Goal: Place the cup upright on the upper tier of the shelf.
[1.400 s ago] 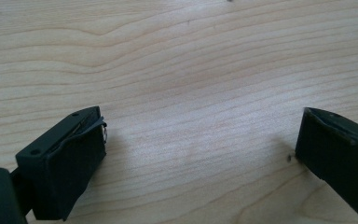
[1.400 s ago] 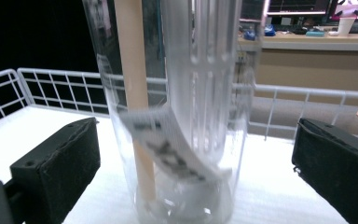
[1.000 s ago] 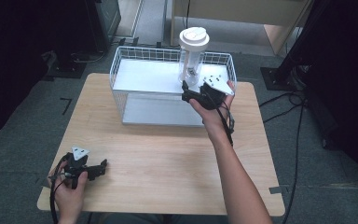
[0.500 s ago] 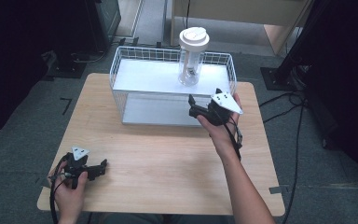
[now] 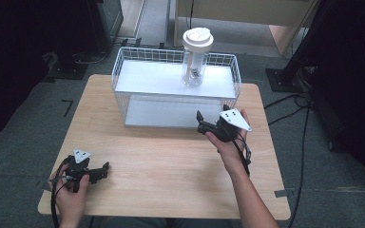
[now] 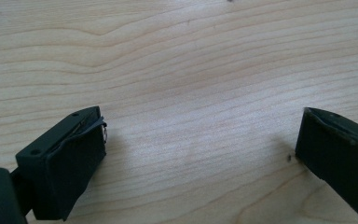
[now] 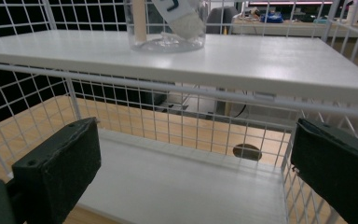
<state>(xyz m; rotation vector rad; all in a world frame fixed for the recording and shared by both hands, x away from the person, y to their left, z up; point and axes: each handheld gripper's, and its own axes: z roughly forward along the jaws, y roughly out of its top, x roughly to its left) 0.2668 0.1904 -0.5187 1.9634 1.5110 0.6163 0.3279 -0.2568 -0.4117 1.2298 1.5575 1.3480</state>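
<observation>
We have drawn the right claw (image 5: 203, 124) back from the lidded clear jar (image 5: 196, 58), which stays upper centre on the wire rack (image 5: 123, 102); both claws gape empty, the left claw (image 5: 103, 169) low left on the tabletop (image 5: 171, 166), so placing looks finished

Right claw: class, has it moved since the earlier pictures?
Yes. The right claw has drawn back toward the person, away from the jar and out in front of the wire rack.

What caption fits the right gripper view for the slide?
Open right gripper faces a white wire rack, a clear jar standing on its upper shelf.
</observation>
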